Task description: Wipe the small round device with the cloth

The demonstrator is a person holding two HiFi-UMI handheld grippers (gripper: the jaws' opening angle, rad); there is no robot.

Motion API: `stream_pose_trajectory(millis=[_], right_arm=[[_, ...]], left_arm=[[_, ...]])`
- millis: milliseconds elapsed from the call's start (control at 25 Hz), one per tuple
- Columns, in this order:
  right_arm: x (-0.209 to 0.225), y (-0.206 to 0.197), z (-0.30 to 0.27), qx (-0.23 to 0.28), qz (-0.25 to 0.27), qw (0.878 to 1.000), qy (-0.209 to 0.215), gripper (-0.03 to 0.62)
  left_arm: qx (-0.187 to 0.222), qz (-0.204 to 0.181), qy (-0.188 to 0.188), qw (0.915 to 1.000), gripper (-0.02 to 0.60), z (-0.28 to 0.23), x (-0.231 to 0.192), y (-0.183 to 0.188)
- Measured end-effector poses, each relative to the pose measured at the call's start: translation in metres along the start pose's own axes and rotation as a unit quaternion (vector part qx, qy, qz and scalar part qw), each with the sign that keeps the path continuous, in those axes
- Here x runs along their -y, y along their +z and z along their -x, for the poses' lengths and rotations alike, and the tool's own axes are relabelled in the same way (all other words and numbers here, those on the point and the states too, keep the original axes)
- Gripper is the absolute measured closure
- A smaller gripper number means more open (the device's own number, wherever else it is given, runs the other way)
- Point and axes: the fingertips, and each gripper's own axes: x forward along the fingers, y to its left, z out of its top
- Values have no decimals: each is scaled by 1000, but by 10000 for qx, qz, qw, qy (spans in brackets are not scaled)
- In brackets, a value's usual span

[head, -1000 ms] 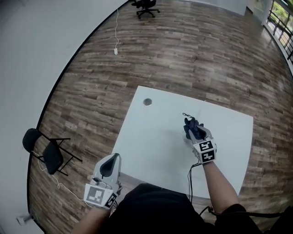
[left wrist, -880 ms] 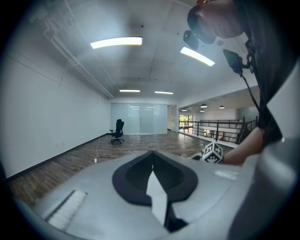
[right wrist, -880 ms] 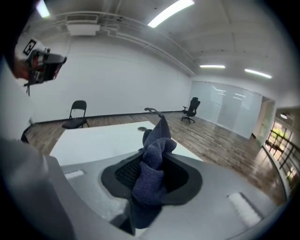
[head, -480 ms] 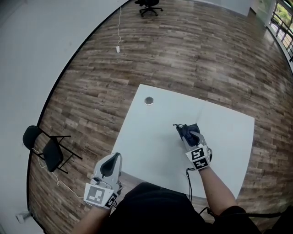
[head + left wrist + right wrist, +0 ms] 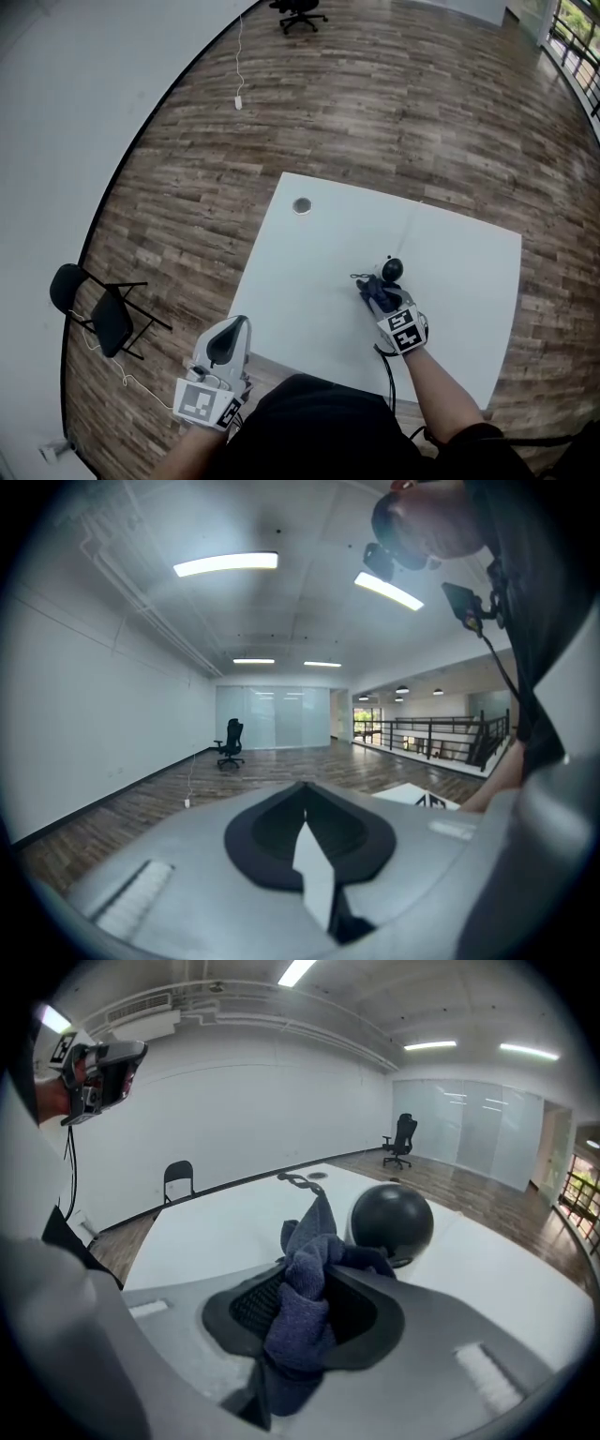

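A dark blue cloth (image 5: pixel 305 1307) is clamped, bunched, in the right tongs (image 5: pixel 314 1265), which are angled down at the tabletop (image 5: pixel 309 272). The small round device (image 5: pixel 392 1222), a black ball on a short base, stands on the tabletop just beyond the cloth's front fold; whether the two touch cannot be told. The left tongs (image 5: pixel 302 803) are closed on nothing and are held off the tabletop's near edge, well apart from the device. The device is therefore steadied by nothing, so it could be shoved or tipped over by a firm stroke. The cloth's thin loop (image 5: pixel 295 1180) could be snagged on the device, and little flat wiping surface is offered by a bunched cloth.
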Motion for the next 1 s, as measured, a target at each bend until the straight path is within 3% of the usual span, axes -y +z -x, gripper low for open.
stream_pose_trajectory(millis=[120,240,440,560,760,1000], right_arm=[[-3,9,14,255,41,9997,-15,484],[3,46,42,865,305,9956,-187,484],[37,121,85,1804,892,9756,-874,484],[58,120,72,1673,852,9769,-1024,484],[65,78,41,1124,386,9896,-807,484],[46,89,3,1458,-325,9859,-752,484]], left_arm=[[-13,41,29,10000,574,1,-1,-2],[12,50,15,10000,574,0,3,-2],[70,24,-51,10000,574,-5,7,1],[61,-2,-93,9999,574,-8,8,2],[53,-27,-100,9999,574,-6,4,2],[-51,245,254,9994,574,20,-49,-17]])
